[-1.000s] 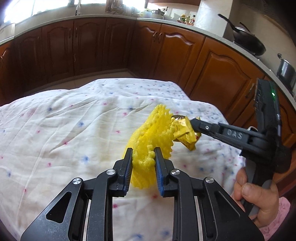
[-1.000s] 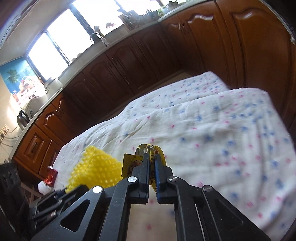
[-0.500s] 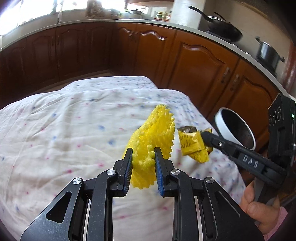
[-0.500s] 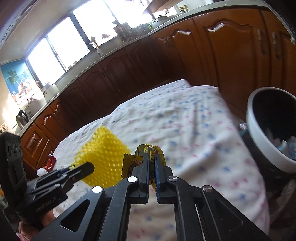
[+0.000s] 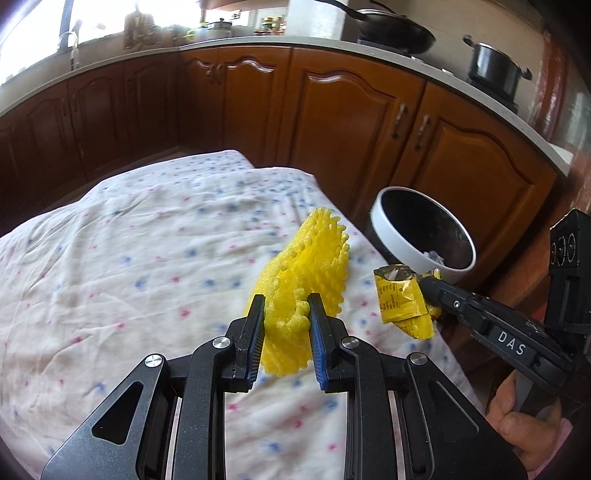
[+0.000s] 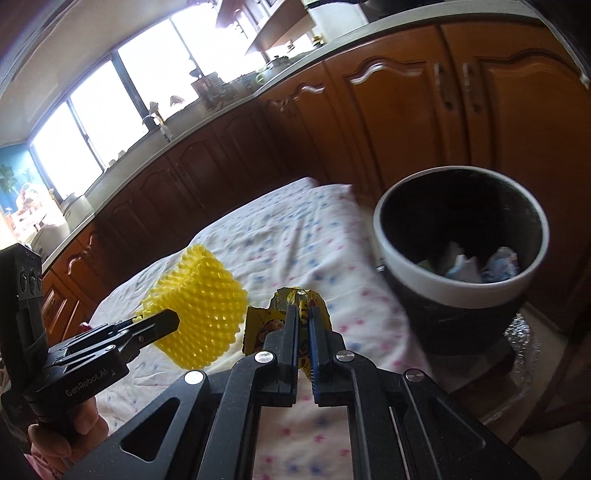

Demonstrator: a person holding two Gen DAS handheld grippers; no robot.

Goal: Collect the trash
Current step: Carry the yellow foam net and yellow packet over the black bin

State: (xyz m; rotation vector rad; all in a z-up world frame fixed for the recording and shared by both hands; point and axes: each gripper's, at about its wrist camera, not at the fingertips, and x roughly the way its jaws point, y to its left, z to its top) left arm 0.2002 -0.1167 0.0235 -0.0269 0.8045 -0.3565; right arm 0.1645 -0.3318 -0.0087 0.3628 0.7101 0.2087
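A yellow foam fruit net [image 5: 303, 280] is pinched in my left gripper [image 5: 286, 321], raised above the spotted cloth [image 5: 129, 258]. In the right wrist view the same foam net [image 6: 199, 306] hangs at the left from the left gripper [image 6: 162, 320]. My right gripper [image 6: 303, 325] is shut on a crumpled yellow snack wrapper [image 6: 258, 328], seen also as the wrapper [image 5: 400, 301] beside the right gripper [image 5: 430, 286]. A black waste bin with a white rim [image 6: 461, 258] stands just right of the table edge, paper scraps inside; the bin [image 5: 424, 236] lies beyond both held pieces.
Wooden kitchen cabinets [image 5: 351, 122] run behind the table and the bin. A pan [image 5: 391, 35] and a pot [image 5: 495, 70] sit on the counter. A person's hand [image 5: 524, 439] holds the right gripper's handle. The cloth-covered table ends close to the bin.
Both grippers have carried their pieces rightward across the cloth toward the table's edge. The bin, out of sight a second ago, has come into both views and grown larger.
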